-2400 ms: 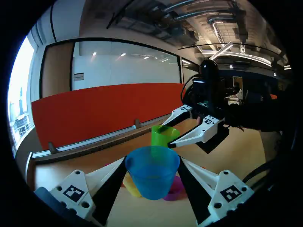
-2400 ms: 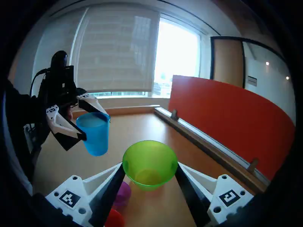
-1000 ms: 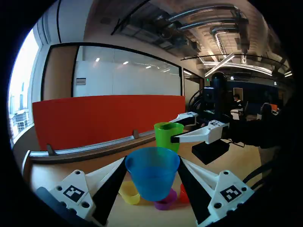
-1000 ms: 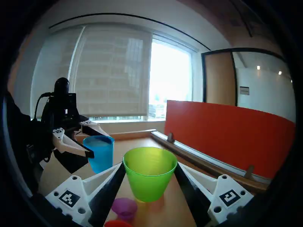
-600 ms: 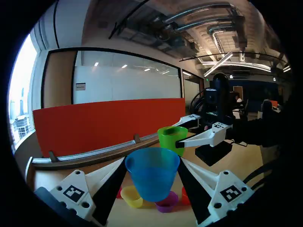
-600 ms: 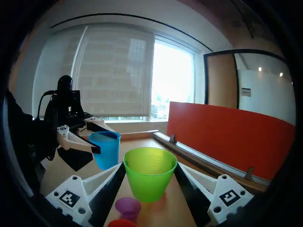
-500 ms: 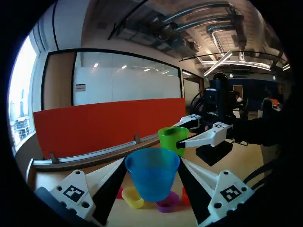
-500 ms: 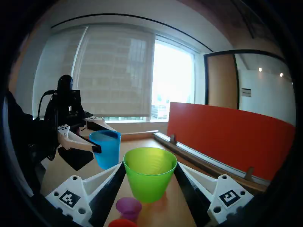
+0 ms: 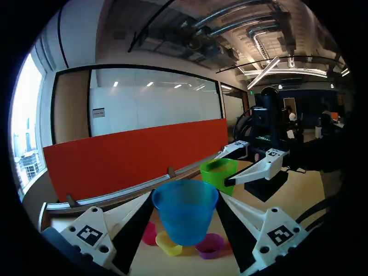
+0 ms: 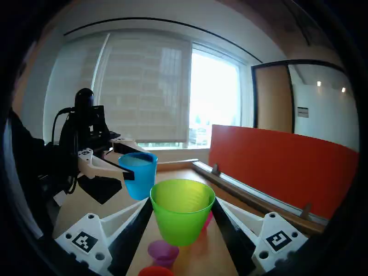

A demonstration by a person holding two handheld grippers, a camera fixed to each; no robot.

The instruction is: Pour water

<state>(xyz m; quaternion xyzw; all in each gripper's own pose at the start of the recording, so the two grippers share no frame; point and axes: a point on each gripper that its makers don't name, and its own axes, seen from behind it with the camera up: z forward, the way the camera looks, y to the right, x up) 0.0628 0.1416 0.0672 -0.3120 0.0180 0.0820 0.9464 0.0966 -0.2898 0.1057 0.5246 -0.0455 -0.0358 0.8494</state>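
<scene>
Left gripper (image 9: 184, 197): clamped on blue cup (image 9: 185, 221), upright between its jaws.
Right gripper (image 10: 182, 201): clamped on green cup (image 10: 182, 223), upright between its jaws.

We see the translucent green plastic cup (image 10: 182, 216) now upright in the right gripper (image 10: 182, 202), no longer tipped mouth-first toward the camera. The blue plastic cup (image 10: 138, 177) in the left gripper (image 10: 136, 162) now sits nearer to it. In the left gripper view, a small pink cup (image 9: 149, 232) shows more fully.
</scene>
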